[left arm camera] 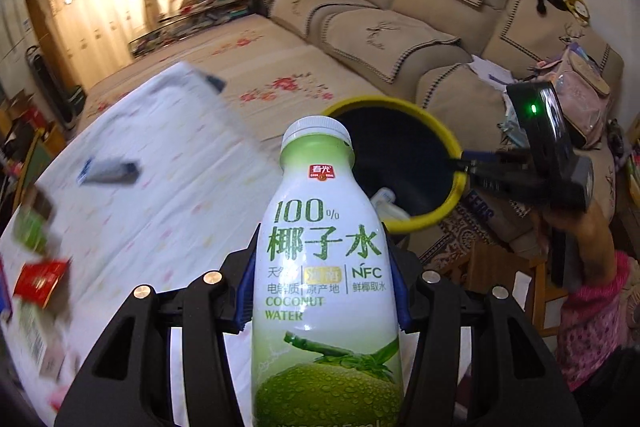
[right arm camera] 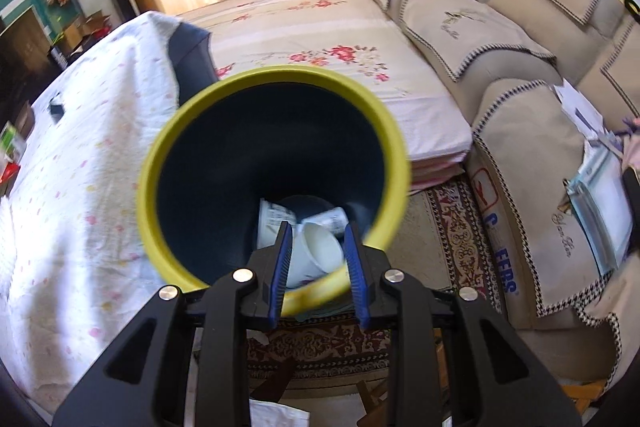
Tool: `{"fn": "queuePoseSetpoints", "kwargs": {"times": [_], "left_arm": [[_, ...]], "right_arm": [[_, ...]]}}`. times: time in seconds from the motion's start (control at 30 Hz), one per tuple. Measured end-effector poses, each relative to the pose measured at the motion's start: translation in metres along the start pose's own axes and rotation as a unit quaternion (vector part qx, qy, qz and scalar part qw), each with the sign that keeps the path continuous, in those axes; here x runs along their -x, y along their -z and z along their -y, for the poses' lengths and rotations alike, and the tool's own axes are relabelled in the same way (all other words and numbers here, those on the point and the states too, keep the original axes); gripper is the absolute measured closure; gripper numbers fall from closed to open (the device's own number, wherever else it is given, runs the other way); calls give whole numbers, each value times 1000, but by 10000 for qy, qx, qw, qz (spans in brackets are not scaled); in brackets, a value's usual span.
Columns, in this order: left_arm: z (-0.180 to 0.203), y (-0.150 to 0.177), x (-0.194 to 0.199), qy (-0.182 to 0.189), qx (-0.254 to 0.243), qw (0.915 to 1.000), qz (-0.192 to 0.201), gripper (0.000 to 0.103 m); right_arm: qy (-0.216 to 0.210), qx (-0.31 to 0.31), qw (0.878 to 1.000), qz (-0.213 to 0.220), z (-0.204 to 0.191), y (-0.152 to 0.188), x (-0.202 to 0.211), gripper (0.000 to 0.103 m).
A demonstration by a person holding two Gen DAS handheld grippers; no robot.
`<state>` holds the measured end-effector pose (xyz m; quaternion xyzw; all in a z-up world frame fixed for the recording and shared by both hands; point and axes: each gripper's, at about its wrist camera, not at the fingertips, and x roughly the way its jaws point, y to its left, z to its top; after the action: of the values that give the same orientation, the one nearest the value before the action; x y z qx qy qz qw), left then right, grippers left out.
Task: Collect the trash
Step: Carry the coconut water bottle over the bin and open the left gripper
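The left gripper (left arm camera: pixel 322 291) clamps a coconut water bottle (left arm camera: pixel 324 267) between its blue pads (left arm camera: pixel 247 291), which press on the body at label height; the bottle's long axis runs up the picture along the fingers, white cap (left arm camera: pixel 318 131) pointing away from the camera toward the bin, and its base is cut off by the lower edge. Just beyond the cap sits the yellow-rimmed bin (left arm camera: pixel 456 151), its near rim partly hidden behind the bottle, with a pale scrap showing inside. At the right of that view the right gripper (left arm camera: pixel 470 167) reaches to the bin's rim, held by a hand in a pink patterned sleeve (left arm camera: pixel 592 311). The right wrist view looks straight down the bin (right arm camera: pixel 160 147): its jaws stand part-way apart on either side of the near rim, and whether the pads pinch that rim I cannot tell. Only this view shows the bin's contents, a white paper cup (right arm camera: pixel 320 251) and crumpled white wrappers, half covered by the fingers. The left view alone shows more litter on the cloth-covered table (left arm camera: pixel 168 195), a dark blurred packet (left arm camera: pixel 110 173) and red and green boxes (left arm camera: pixel 40 279) smeared by motion. A beige sofa (left arm camera: pixel 400 27) lies beyond.
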<state>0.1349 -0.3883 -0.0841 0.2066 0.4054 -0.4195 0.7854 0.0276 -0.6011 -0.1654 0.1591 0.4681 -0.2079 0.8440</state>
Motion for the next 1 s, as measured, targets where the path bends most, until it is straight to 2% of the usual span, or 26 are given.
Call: {"fn": "queuePoseSetpoints", "kwargs": {"times": [0.17, 0.27, 0.37, 0.53, 0.73, 0.77, 0.87, 1.0], "left_arm": [[33, -48, -67, 139, -135, 9997, -178, 51], [52, -70, -115, 186, -143, 9985, -486, 51], [63, -80, -157, 247, -48, 9963, -822, 51], [65, -82, -207, 117, 123, 9922, -1234, 51], [61, -74, -237, 33, 303, 9874, -1552, 51], [60, -74, -237, 53, 329, 9875, -1540, 47], [58, -71, -224, 17, 313, 9904, -1348, 34], [48, -67, -187, 115, 378, 9931, -1108, 34]], "right_arm": [[32, -169, 9998, 41, 24, 1, 1, 77], [61, -245, 9996, 85, 33, 0, 4, 77], [78, -329, 9994, 98, 42, 0, 4, 77], [99, -392, 9992, 61, 51, 1, 1, 77], [64, -400, 9992, 30, 52, 2, -3, 77], [60, -394, 9992, 31, 52, 3, -3, 77], [59, -380, 9992, 51, 50, 3, 0, 76], [45, -371, 9993, 82, 47, 5, 4, 75]]}}
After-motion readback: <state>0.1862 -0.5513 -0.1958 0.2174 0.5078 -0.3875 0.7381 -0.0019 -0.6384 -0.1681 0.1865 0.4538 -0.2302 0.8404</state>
